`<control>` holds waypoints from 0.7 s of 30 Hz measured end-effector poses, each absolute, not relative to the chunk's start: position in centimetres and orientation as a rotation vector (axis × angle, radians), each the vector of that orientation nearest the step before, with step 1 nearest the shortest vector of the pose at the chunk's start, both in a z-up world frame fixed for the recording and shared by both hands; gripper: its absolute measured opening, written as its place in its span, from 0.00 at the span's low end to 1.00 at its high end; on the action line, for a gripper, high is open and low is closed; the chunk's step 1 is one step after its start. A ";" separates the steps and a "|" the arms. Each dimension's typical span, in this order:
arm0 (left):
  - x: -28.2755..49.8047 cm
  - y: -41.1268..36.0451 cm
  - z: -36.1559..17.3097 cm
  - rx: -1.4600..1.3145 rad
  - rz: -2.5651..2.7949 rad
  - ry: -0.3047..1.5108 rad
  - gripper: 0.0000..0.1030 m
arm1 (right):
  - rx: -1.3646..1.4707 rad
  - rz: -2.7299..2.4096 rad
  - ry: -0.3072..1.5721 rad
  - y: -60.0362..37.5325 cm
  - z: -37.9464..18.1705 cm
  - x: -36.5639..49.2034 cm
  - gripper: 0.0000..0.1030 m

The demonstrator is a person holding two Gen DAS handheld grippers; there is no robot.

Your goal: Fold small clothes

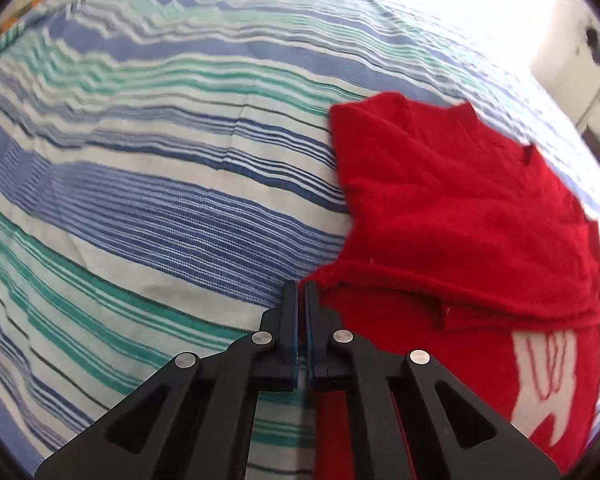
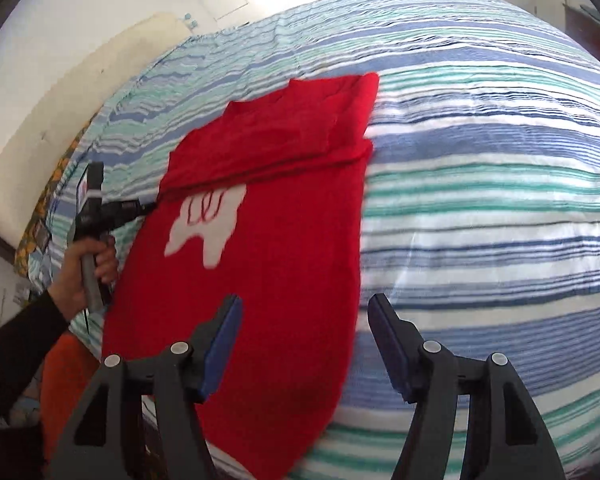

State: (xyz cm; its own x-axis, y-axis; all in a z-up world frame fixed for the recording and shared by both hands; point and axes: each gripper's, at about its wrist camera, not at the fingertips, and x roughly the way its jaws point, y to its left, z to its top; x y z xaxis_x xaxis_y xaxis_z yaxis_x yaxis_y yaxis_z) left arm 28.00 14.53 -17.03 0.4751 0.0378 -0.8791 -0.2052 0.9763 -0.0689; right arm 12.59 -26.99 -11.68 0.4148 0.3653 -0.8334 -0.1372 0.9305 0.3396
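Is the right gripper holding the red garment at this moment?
No, the right gripper has its jaws wide apart above the red garment, and no cloth is between them.

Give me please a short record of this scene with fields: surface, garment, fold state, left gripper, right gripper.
surface: striped bedcover
garment: red shirt with a white print, lying flat
fold state: top part folded down over the body
left gripper: shut, at the edge of the fold; whether it pinches cloth is unclear
right gripper: open, above the shirt's lower part, holding nothing
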 end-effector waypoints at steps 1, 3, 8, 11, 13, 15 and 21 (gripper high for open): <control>27.8 14.4 -17.0 -0.160 0.153 1.066 0.01 | 0.215 0.331 1.116 -26.5 -12.3 12.4 0.63; 27.0 14.2 -16.9 -0.160 0.160 1.069 0.03 | 0.189 0.355 1.152 -25.7 -13.7 12.2 0.63; 24.0 15.1 -16.5 -0.095 0.200 1.098 0.06 | 0.064 0.343 1.220 -25.3 -15.7 11.5 0.66; 20.3 16.4 -15.4 -0.103 0.216 1.137 0.14 | 0.096 0.343 1.232 -26.6 -15.1 11.0 0.66; 17.2 17.0 -14.1 -0.169 0.190 1.164 0.38 | 0.112 0.324 1.231 -27.7 -14.4 10.3 0.66; 13.6 17.0 -12.9 -0.292 0.093 1.183 0.56 | 0.172 0.315 1.211 -29.0 -13.1 9.5 0.66; 7.5 12.9 -13.7 -0.373 -0.095 1.311 0.64 | 0.454 0.428 1.243 -30.9 -12.7 8.0 0.66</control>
State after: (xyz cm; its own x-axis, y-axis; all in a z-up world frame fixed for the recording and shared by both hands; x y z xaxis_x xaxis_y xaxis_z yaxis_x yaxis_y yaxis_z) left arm 7.53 12.88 -13.75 0.2625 -0.2766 -0.9245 -0.1410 0.9368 -0.3203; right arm 7.99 -30.87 -12.65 0.2666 0.5421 -0.7969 -0.0632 0.8349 0.5468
